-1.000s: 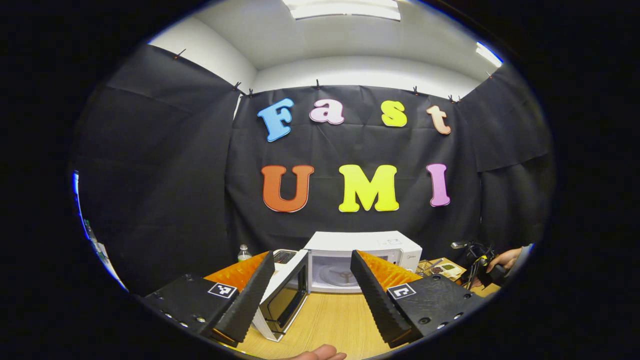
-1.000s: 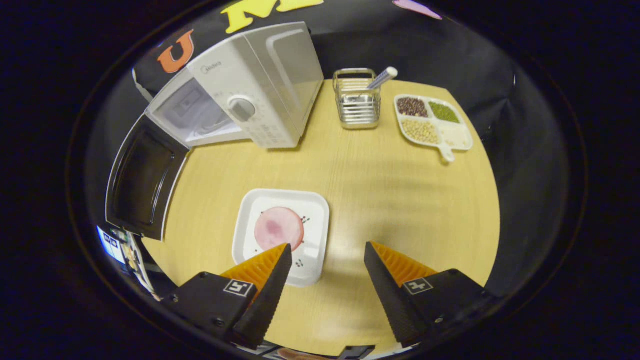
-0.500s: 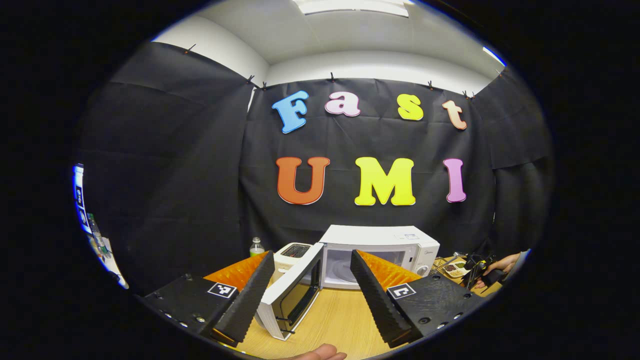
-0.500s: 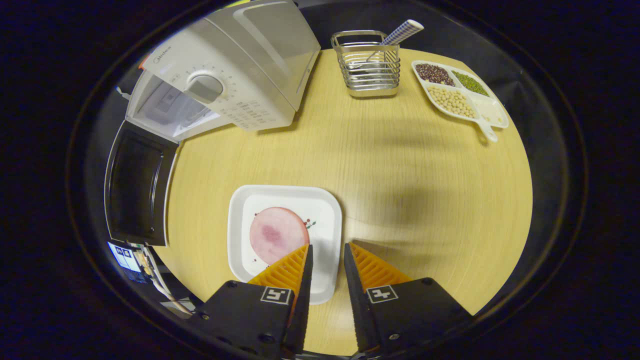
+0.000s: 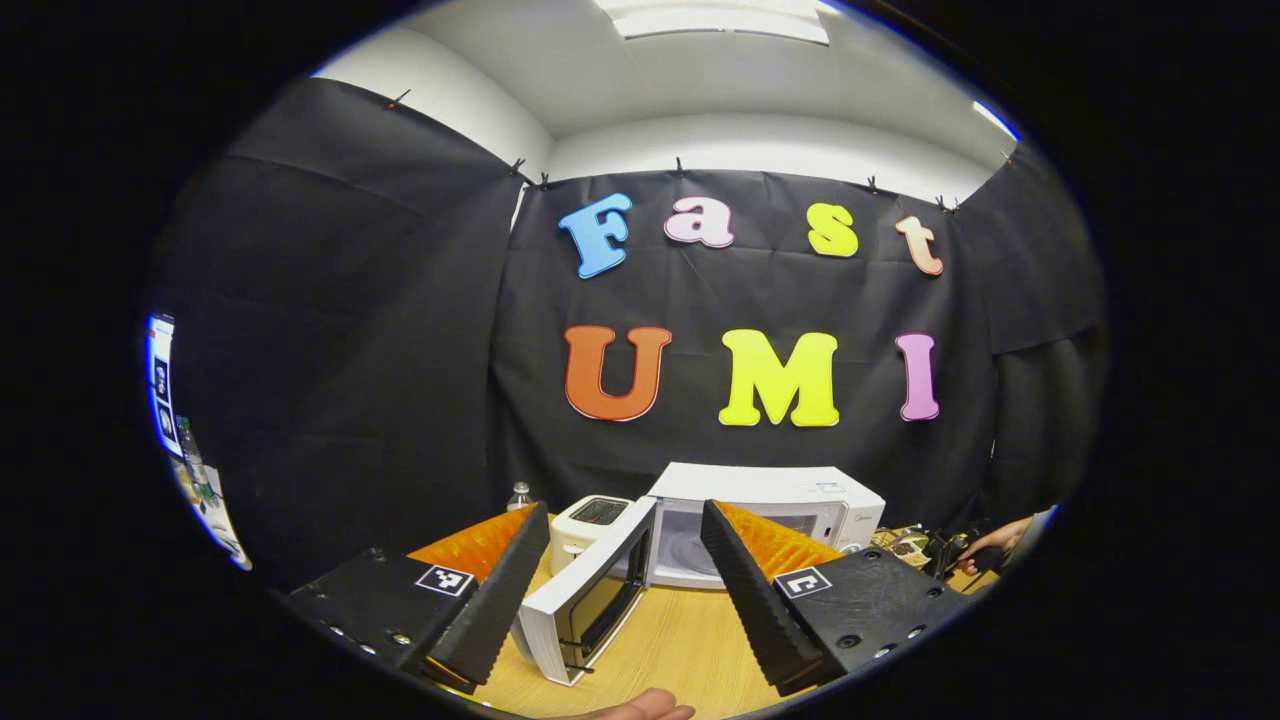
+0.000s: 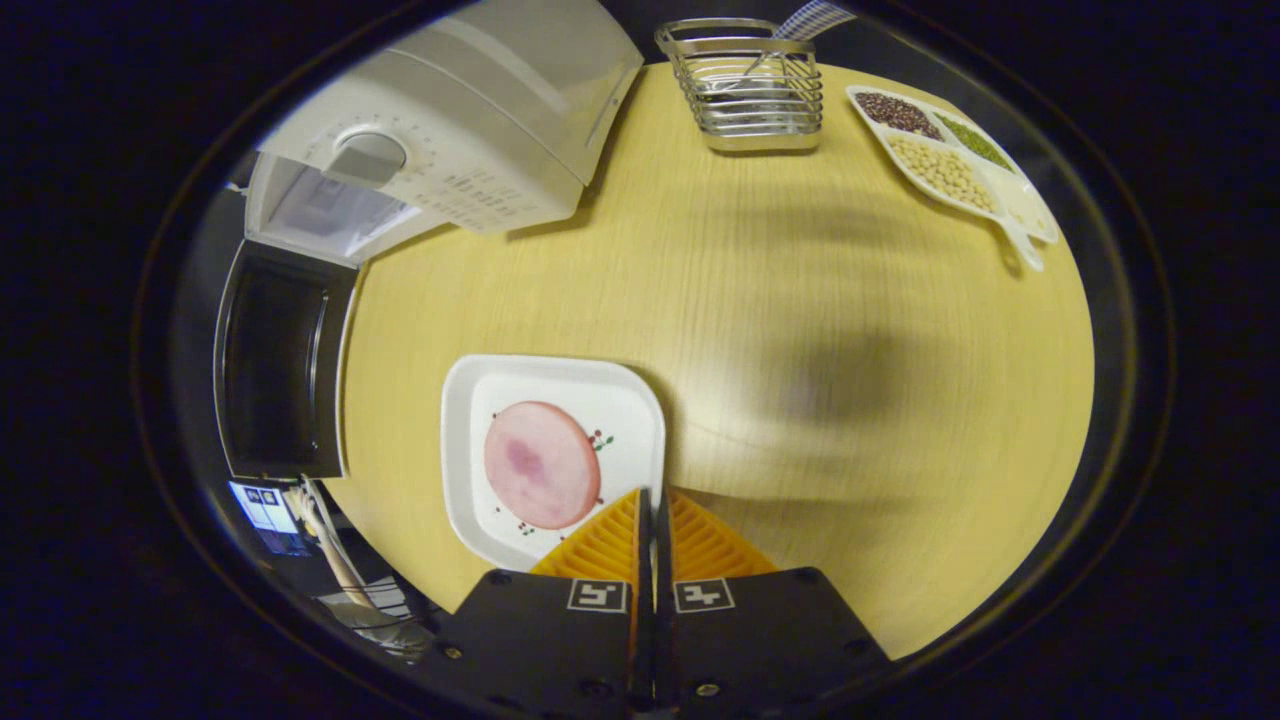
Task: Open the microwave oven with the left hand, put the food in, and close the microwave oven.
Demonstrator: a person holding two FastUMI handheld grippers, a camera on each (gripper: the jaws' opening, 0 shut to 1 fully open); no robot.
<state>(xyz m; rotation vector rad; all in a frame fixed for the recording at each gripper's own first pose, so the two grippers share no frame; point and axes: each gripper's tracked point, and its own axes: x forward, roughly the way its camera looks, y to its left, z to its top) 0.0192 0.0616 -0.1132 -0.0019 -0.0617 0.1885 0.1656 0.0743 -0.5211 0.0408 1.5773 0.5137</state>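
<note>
The white microwave [image 5: 790, 488] stands at the back of the wooden table with its dark-windowed door [image 5: 590, 598] swung wide to the left. My left gripper [image 5: 625, 518] is open in front of it, holding nothing. In the right gripper view the microwave body [image 6: 450, 120] and its open door [image 6: 285, 370] lie at the upper left. Near the table's front edge is a square white plate [image 6: 480, 400] carrying a round pink slice of food [image 6: 542, 465]. My right gripper [image 6: 655, 497] is shut on the plate's right rim, with the fingers pinched together over the rim.
A white toaster [image 5: 592, 518] and a small bottle [image 5: 518, 494] stand left of the microwave. A wire basket [image 6: 745, 85] with a utensil and a divided tray of beans [image 6: 950, 160] sit at the table's [image 6: 820, 300] far side. A hand [image 5: 985, 545] shows at the right.
The right gripper's fingers went from wide open to shut on the plate's rim as it came down closer to the table. The left gripper drifted slightly and stayed open.
</note>
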